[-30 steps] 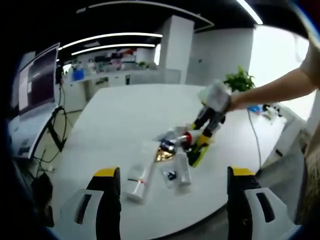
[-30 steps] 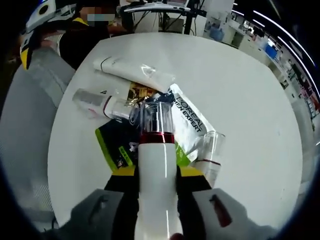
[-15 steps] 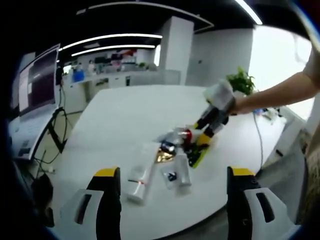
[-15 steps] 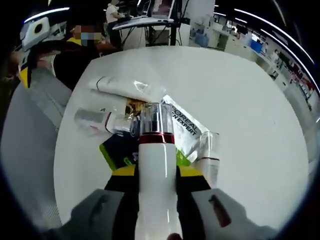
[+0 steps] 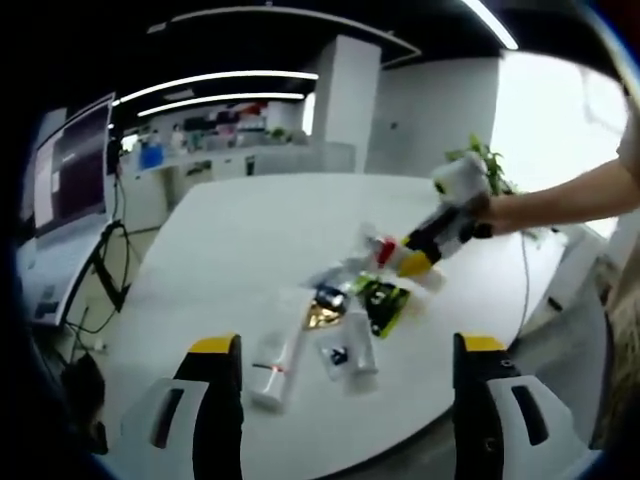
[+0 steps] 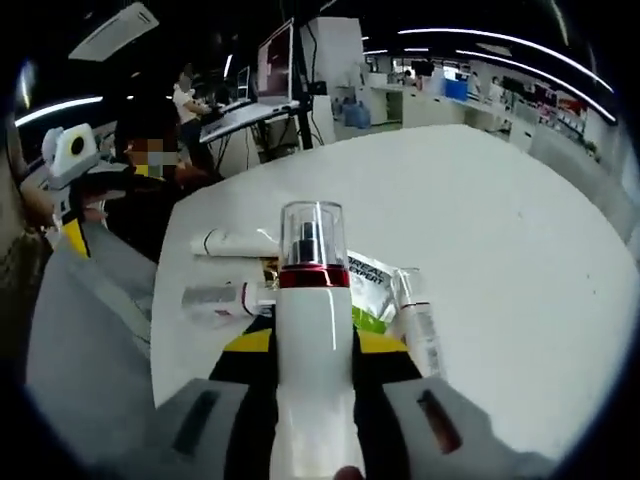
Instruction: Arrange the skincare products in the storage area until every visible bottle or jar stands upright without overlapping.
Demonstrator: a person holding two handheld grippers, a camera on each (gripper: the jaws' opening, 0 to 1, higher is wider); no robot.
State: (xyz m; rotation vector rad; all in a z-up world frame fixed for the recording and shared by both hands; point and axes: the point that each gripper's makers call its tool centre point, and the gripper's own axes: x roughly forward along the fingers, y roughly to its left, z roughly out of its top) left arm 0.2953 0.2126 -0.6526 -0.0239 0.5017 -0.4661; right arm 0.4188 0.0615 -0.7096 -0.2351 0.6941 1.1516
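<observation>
A white bottle is held tight by the right gripper. The left gripper is wide open, with nothing held.

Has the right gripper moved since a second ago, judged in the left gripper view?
Yes. The right gripper, shut on the white pump bottle, has lifted up and away from the green sachet on the white table.

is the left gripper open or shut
Open: the left gripper has its fingers set wide apart, with nothing between them.
</observation>
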